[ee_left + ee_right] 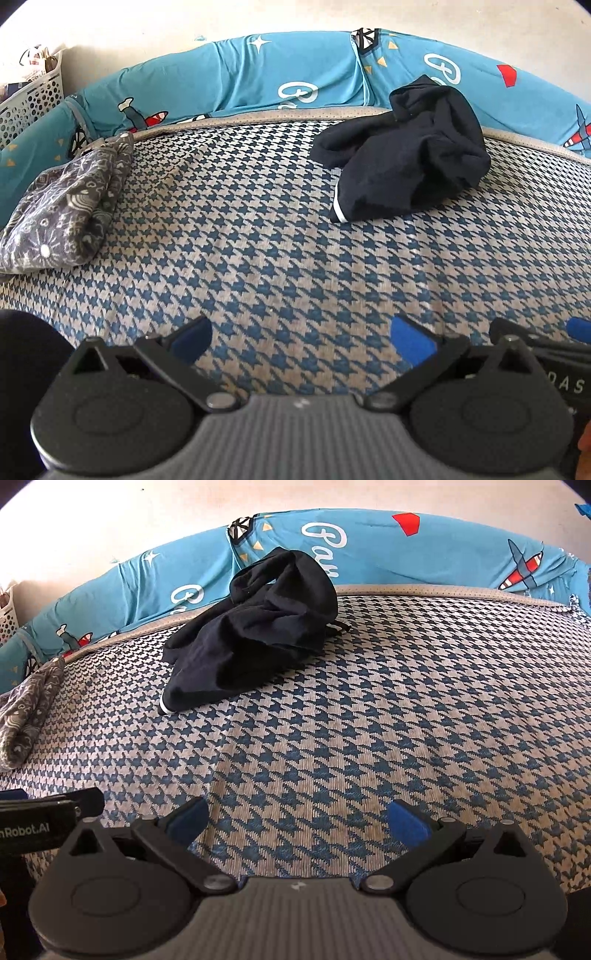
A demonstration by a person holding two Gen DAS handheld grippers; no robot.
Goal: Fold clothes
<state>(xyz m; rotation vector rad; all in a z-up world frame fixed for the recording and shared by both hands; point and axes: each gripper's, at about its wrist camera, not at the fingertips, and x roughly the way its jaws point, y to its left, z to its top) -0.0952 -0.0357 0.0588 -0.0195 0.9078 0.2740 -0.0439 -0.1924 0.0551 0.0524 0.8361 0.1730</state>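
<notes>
Houndstooth cloth in blue and beige covers the bed [280, 236] before you, and a turquoise bumper with cartoon prints [258, 77] runs along its far edge, under a pale wall. Your left gripper [303, 341] is low over the near part of the bed, its blue fingertips [412, 341] spread wide with only the patterned cloth between them. Your right gripper [297, 821] is in the same posture, fingers apart and holding nothing; its tip also shows at the right edge of the left view, so the two grippers are side by side.

You see the dark navy garment [406, 155] crumpled in a heap at the far side of the bed, resting against the bumper, well apart from both pairs of fingers. One end with a thin white stripe [164, 707] points toward you. From the left gripper it lies ahead and to the right; from the right gripper, ahead and to the left. At the far left lies a folded grey patterned cloth [70, 206], and a white perforated basket [31, 98] stands behind it.
</notes>
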